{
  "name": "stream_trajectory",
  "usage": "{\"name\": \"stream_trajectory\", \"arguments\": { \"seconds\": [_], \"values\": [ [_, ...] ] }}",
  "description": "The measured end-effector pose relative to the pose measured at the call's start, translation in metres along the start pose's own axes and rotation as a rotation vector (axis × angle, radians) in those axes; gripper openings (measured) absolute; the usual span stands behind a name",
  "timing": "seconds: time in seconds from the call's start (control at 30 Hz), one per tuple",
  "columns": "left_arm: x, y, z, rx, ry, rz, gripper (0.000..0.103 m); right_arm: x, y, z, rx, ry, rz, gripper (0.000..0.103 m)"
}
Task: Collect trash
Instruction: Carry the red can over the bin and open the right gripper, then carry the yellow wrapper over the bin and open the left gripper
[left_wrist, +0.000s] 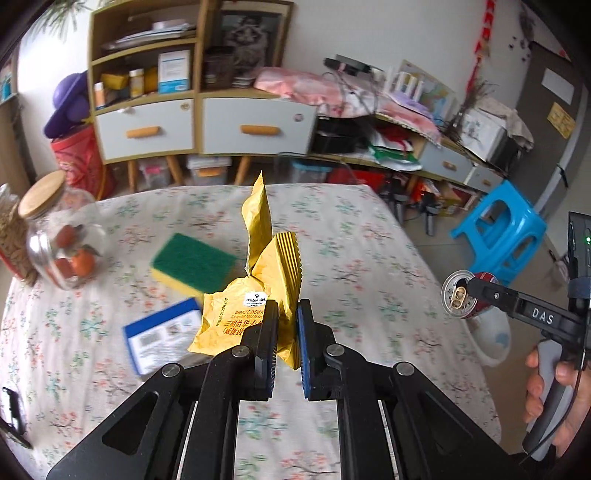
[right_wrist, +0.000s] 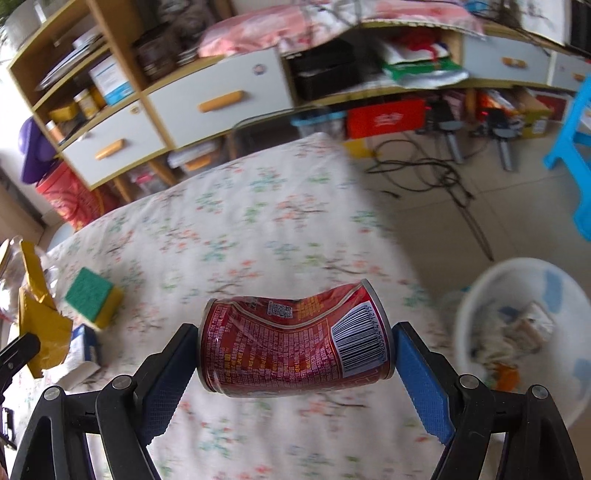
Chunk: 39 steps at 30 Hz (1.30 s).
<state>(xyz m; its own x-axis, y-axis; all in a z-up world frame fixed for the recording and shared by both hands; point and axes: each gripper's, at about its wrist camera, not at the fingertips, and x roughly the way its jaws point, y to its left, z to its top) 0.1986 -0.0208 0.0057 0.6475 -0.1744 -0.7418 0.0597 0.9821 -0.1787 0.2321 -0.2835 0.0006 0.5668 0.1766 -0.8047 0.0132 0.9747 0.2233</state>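
Observation:
My left gripper (left_wrist: 287, 314) is shut on a crumpled yellow snack wrapper (left_wrist: 258, 280), held up above the flowered tablecloth (left_wrist: 351, 240). The wrapper (right_wrist: 40, 328) also shows at the left edge of the right wrist view. My right gripper (right_wrist: 295, 332) is shut on a dented red drink can (right_wrist: 291, 347), gripped end to end and lying crosswise over the table. In the left wrist view the can (left_wrist: 465, 299) hangs at the right, in the right gripper held by a hand (left_wrist: 554, 398). A white basket (right_wrist: 524, 332) with trash in it stands on the floor to the right of the table.
On the table lie a green and yellow sponge (left_wrist: 192, 262), a blue and white box (left_wrist: 162, 336) and a glass jar with a wooden lid (left_wrist: 59, 236). A blue plastic stool (left_wrist: 502, 229) and cables (right_wrist: 424, 170) are on the floor. Cabinets (left_wrist: 199, 122) stand behind.

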Motion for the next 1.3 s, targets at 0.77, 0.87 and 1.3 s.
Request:
{"name": "stream_trajectory", "arguments": {
  "seconds": [0.77, 0.87, 1.3],
  "values": [
    [0.047, -0.174, -0.032, 0.217, 0.101, -0.158, 0.010, -0.065, -0.207, -0.018, 0.283, -0.025, -0.152, 0.093],
    [0.055, -0.206, -0.034, 0.264, 0.112, -0.186, 0.011, -0.076, -0.218, -0.023, 0.276, -0.029, -0.175, 0.093],
    [0.079, -0.312, -0.045, 0.389, 0.138, -0.317, 0.011, -0.107, -0.280, -0.047, 0.340, -0.044, -0.242, 0.093]
  ]
}}
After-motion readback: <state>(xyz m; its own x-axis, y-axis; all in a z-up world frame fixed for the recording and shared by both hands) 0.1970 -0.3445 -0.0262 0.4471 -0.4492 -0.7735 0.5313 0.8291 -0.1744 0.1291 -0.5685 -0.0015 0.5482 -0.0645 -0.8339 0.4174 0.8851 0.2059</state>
